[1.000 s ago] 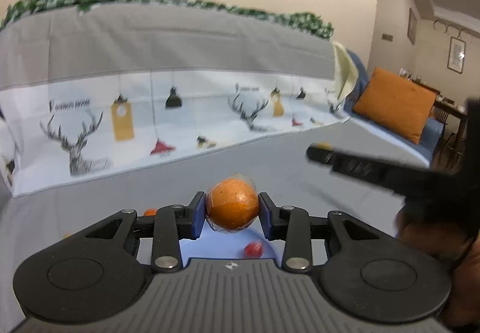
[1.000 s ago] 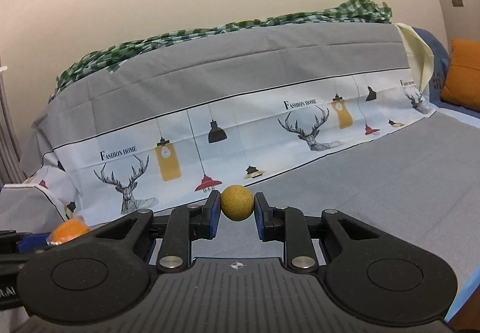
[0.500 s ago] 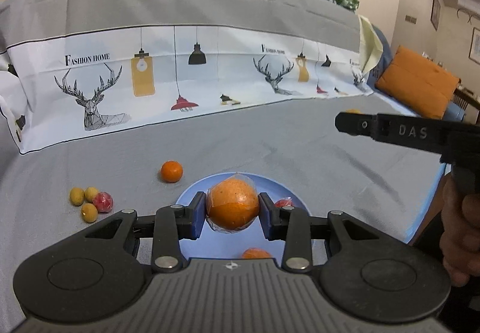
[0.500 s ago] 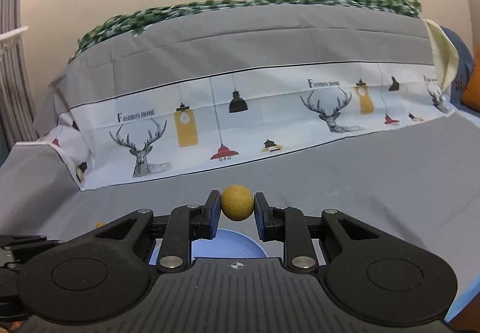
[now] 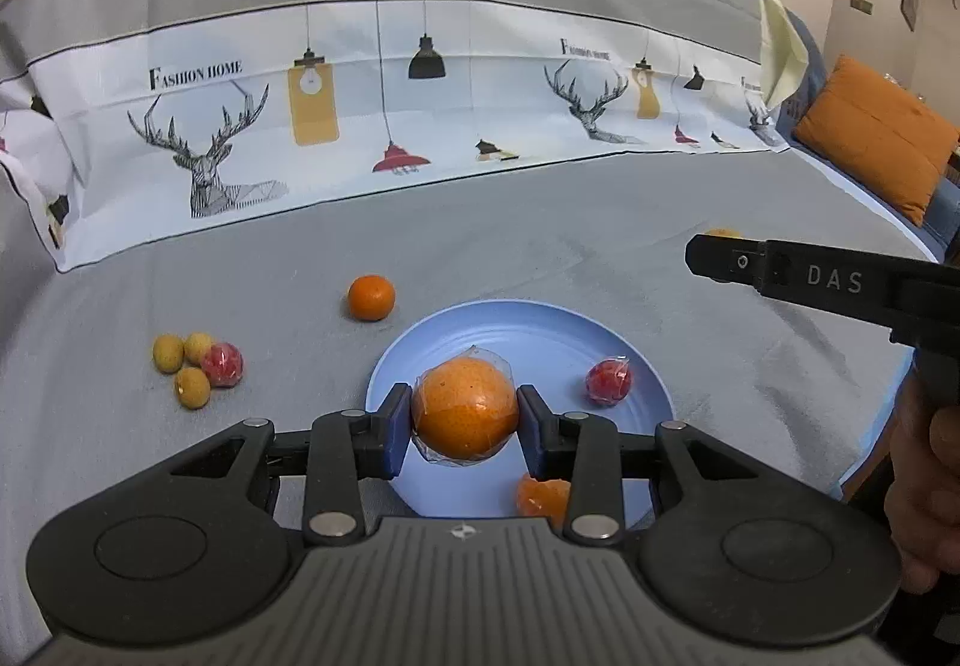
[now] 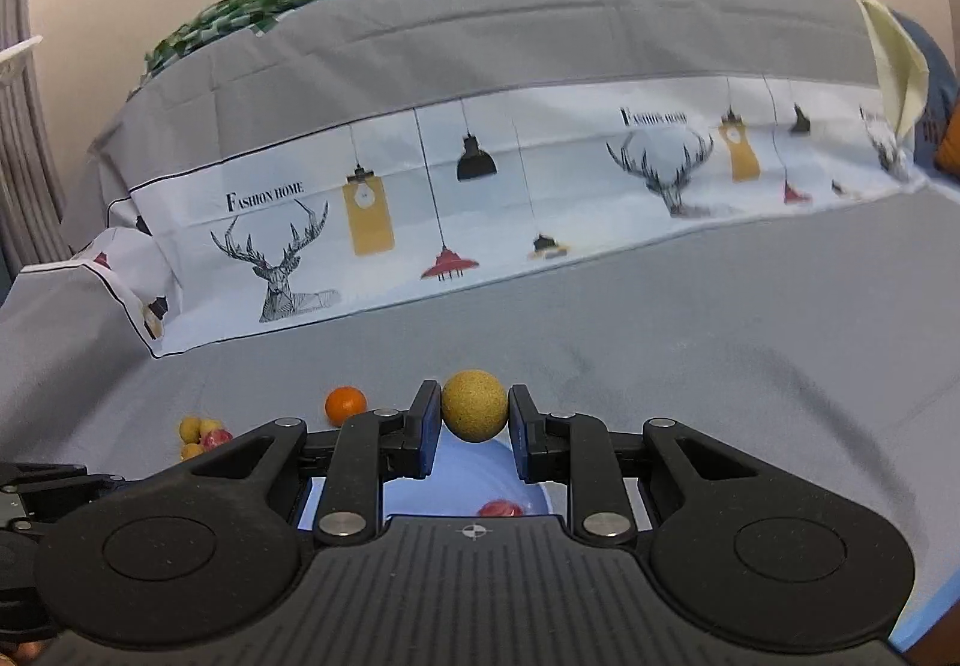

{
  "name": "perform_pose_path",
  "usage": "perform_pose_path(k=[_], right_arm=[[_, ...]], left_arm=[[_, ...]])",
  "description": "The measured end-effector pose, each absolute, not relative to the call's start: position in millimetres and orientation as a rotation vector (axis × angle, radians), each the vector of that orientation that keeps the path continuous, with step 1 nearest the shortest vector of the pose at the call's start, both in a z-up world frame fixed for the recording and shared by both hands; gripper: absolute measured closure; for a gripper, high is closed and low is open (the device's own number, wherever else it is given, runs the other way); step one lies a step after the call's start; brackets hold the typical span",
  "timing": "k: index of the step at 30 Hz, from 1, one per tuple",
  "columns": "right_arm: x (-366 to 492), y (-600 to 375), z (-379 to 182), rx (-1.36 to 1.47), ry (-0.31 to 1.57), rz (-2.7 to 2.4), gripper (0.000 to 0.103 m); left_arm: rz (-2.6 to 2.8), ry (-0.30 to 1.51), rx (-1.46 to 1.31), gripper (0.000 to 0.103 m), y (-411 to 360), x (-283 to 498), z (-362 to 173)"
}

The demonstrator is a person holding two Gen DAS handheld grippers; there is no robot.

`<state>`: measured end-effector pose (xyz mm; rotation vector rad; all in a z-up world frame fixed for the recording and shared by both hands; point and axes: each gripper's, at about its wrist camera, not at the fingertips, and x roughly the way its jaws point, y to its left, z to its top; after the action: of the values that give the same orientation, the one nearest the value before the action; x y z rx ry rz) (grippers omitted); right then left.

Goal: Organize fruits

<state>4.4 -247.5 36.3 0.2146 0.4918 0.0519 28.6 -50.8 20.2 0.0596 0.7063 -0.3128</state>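
Note:
My left gripper (image 5: 465, 423) is shut on a plastic-wrapped orange (image 5: 465, 414) and holds it above the light blue plate (image 5: 528, 330). On the plate lie a wrapped red fruit (image 5: 609, 381) and an orange piece (image 5: 543, 495). My right gripper (image 6: 474, 417) is shut on a small tan round fruit (image 6: 474, 405), above the plate's far rim (image 6: 480, 456). Its finger (image 5: 780, 270) shows at the right of the left wrist view.
A small orange (image 5: 372, 297) lies on the grey cloth behind the plate. Three tan fruits (image 5: 180, 366) and a red one (image 5: 222, 364) cluster at the left. A printed sofa back (image 5: 420, 96) rises behind. An orange cushion (image 5: 876, 162) sits at far right.
Both grippers have tilted down and moved toward the plate, each still holding its fruit. The plate and loose fruits have come into view.

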Motion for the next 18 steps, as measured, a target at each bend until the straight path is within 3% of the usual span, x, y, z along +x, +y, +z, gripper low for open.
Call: perform_pose_path(k=[18], right_arm=[[9.1, -239.6, 5.1, 0.167, 0.531, 0.109, 0.078]], left_arm=[[-0.331, 0.766, 0.073, 0.062, -58.1, 35.9, 2.9]])
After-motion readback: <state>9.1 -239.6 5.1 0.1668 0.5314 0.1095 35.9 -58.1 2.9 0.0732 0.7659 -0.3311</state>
